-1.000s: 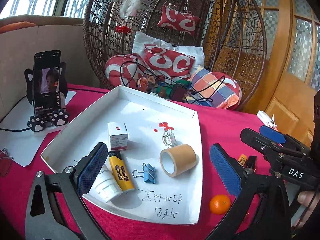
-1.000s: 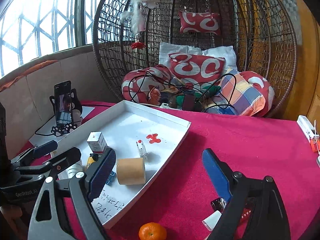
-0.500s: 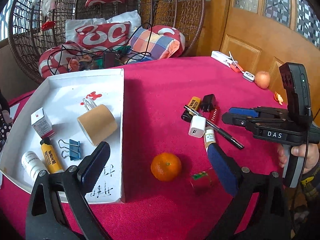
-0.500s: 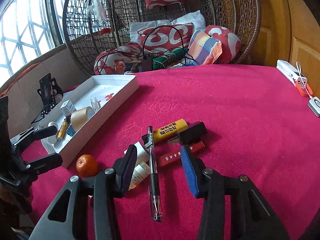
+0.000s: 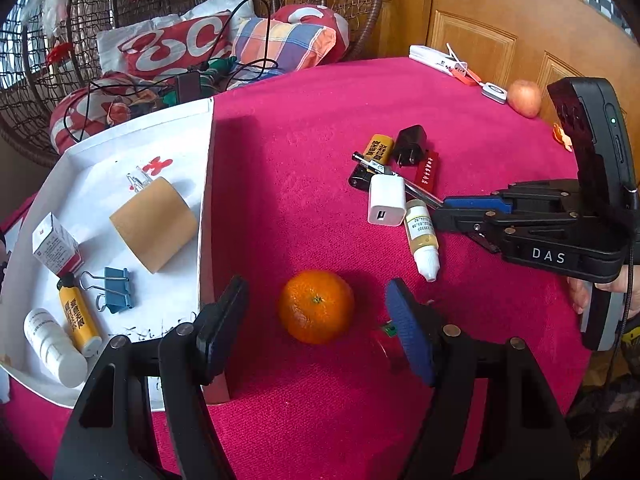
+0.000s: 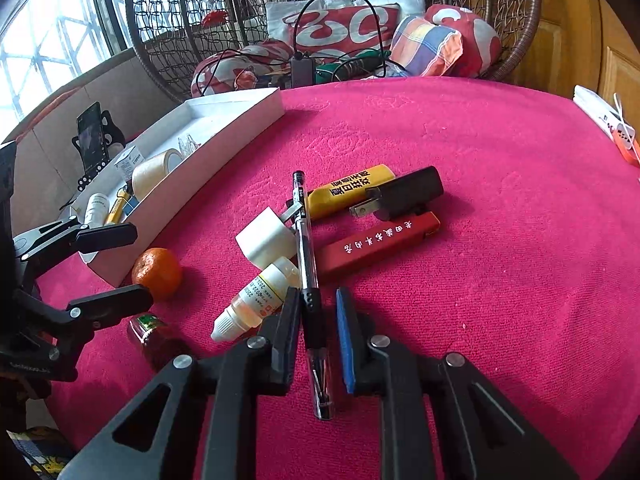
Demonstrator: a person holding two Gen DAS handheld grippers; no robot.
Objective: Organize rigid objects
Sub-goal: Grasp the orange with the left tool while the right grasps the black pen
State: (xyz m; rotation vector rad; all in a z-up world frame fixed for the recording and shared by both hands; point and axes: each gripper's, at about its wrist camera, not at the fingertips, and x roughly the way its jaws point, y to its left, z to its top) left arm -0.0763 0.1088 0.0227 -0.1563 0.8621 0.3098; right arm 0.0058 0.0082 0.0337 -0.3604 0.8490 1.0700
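On the pink cloth, an orange point(image 5: 316, 306) lies between the pads of my left gripper point(image 5: 315, 292). Its jaws are closing, with a gap showing on both sides of the fruit. A clear black-ink pen point(image 6: 306, 264) lies across a white charger point(image 6: 266, 240) and a dropper bottle point(image 6: 260, 296). My right gripper point(image 6: 317, 300) straddles the pen's grip end, its jaws closing. The left pad is against the pen and a thin gap remains at the blue right pad. The white tray point(image 5: 206, 200) stands to the left with a tape roll point(image 5: 154, 224) inside.
Beyond the pen lie a yellow lighter point(image 6: 348, 190), a black plug point(image 6: 404, 196) and a red lighter point(image 6: 380, 244). A small red jar point(image 6: 156, 336) sits beside the orange. The tray also holds a binder clip point(image 5: 114, 288), a small box and a white bottle. An apple point(image 5: 524, 98) rests at the far right edge.
Both grippers swung from the tray to the loose items and sank toward the cloth. The left jaws narrowed around the orange, and the right jaws narrowed around the pen.
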